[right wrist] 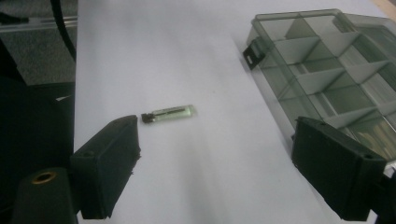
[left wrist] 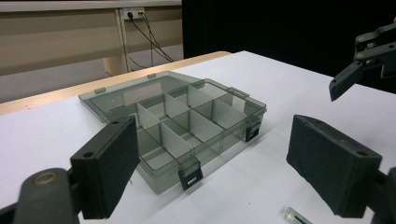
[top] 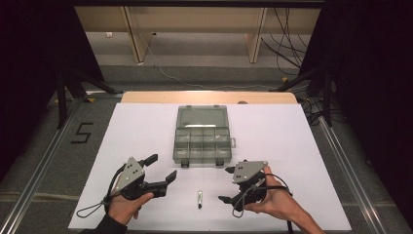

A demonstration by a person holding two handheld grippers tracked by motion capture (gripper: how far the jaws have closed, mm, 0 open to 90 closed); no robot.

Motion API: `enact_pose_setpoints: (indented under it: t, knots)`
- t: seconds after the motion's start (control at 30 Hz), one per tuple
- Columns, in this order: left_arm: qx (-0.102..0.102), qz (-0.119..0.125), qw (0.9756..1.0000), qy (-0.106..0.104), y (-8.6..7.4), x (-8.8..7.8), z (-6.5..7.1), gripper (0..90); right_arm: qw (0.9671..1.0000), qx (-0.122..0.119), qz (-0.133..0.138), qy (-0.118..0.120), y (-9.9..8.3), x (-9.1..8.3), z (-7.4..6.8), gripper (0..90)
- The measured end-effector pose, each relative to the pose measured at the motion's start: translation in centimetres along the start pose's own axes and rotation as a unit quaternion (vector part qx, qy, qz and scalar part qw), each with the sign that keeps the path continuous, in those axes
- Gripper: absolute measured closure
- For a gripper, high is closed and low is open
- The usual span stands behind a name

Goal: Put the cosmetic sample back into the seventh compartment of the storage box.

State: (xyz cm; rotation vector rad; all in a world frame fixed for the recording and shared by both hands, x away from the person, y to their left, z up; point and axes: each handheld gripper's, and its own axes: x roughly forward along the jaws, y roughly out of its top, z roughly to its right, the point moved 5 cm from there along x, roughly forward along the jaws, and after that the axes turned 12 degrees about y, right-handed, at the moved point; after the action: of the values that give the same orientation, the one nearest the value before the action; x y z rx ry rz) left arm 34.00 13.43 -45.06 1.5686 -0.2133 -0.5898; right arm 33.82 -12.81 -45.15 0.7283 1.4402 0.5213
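A clear grey compartment box (top: 201, 141) lies open on the white table, lid folded back, its cells looking empty (left wrist: 180, 123) (right wrist: 327, 70). A small pale-green clear stick with a black cap (top: 199, 199) lies near the front edge, between my two grippers (right wrist: 169, 113) (left wrist: 296, 217). My left gripper (top: 161, 169) is open at the front left, pointing toward the box. My right gripper (top: 225, 185) is open at the front right, jaws turned left toward the stick. Nothing is held by either gripper.
White sheet (top: 272, 141) covers the table; a wooden edge (top: 209, 97) shows at the back. Metal rails (top: 39, 165) run along both sides on the floor. Cables and wooden furniture legs (top: 139, 39) lie beyond the table.
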Motion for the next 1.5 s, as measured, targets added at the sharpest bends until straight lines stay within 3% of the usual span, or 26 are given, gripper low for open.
enact_pose_setpoints:
  t: [0.4,0.63,1.03,1.43,1.5]
  knots:
    - [0.001,0.000,1.0000,-0.001,0.0,0.0,0.0,15.9,0.9976,-0.032,-0.053,0.032,1.9,2.6,0.0,17.6]
    - [0.002,0.000,1.0000,-0.001,0.0,0.0,-0.1,15.9,0.9939,-0.047,-0.085,0.053,2.6,4.2,0.1,17.9]
    - [0.002,0.000,1.0000,-0.001,0.0,0.0,0.0,15.9,0.9899,-0.044,-0.110,0.078,2.9,6.0,0.5,17.9]
    - [0.002,0.001,1.0000,-0.001,0.1,0.0,-0.1,15.9,0.9813,-0.048,-0.158,0.099,2.7,8.2,0.2,18.1]
    - [0.000,0.002,1.0000,-0.002,0.1,0.0,-0.1,15.9,0.9795,-0.059,-0.164,0.101,2.7,8.6,0.4,18.2]
